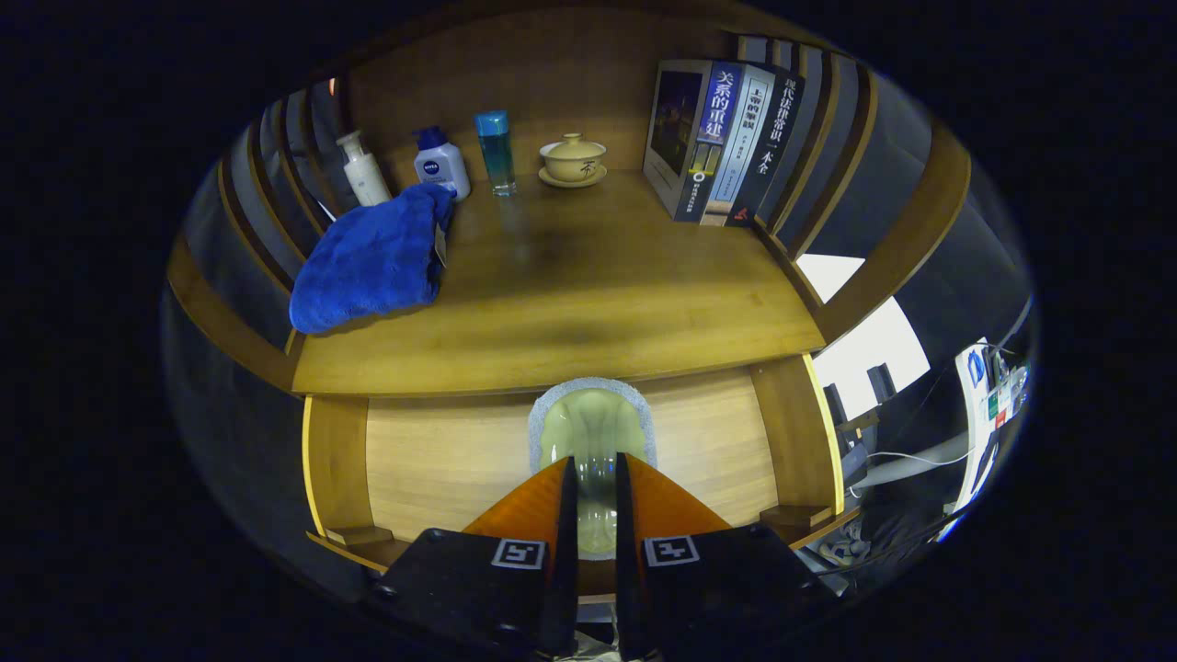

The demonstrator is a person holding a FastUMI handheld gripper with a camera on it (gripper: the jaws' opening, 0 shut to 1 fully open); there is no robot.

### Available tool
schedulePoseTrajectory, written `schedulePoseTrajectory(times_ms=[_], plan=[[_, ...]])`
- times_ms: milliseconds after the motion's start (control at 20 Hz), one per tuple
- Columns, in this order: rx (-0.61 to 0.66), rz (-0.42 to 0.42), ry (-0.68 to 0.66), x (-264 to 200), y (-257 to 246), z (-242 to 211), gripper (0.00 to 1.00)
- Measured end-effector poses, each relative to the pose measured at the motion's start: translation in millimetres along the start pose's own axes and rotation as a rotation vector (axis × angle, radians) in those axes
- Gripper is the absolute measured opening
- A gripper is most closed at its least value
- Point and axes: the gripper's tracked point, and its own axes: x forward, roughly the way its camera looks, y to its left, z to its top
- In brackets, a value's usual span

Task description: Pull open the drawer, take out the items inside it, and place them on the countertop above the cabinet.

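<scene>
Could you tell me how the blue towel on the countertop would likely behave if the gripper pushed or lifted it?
The blue towel lies crumpled and plush, so it would probably bunch when pushed and droop when lifted. It overhangs the countertop edge, so a nudge might slide it off. The gripper is shut on a pale dish.

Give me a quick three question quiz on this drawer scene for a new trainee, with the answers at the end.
1. True or false: the gripper is shut on the pale green dish above the open drawer.
2. What lies on the countertop in front of the two pump bottles?
3. The books stand: A) upright B) flat C) in the drawer.

Key: 1 true. 2 the blue towel. 3 A.
</scene>
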Motion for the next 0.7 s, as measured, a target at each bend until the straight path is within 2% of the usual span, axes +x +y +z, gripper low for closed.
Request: schedulePoseTrajectory(times_ms=[300, 700], plan=[[0.001, -0.014, -0.030, -1.0, -3.0, 40.7, 0.25], [0.040, -0.030, -0.029, 39.2, 0.3, 100.6, 0.26]])
